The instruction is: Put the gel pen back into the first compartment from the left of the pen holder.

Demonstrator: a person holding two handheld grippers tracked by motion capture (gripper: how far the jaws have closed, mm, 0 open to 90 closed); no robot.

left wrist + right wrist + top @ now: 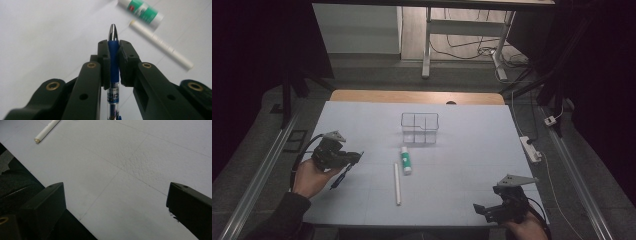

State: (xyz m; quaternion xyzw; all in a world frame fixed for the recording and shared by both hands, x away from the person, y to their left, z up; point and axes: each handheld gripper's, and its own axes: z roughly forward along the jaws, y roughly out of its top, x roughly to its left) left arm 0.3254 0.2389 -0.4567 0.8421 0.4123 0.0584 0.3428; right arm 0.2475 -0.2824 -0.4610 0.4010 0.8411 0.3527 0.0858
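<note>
Left gripper (113, 62) clamps blue ballpoint pen (113, 52) lengthwise along its jaws, tip forward; clear divided organizer (420, 128) lies ahead-right, nearer it than the wide-open right gripper (492, 210).

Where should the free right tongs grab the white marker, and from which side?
Grip the white marker at mid-barrel, coming straight down from above, jaws across its width. It lies flat on the table, a thin, even cylinder running near to far, with its far end close to the glue stick. The middle stays apart from that. The right tongs stand open; probably turn them crosswise first.
</note>
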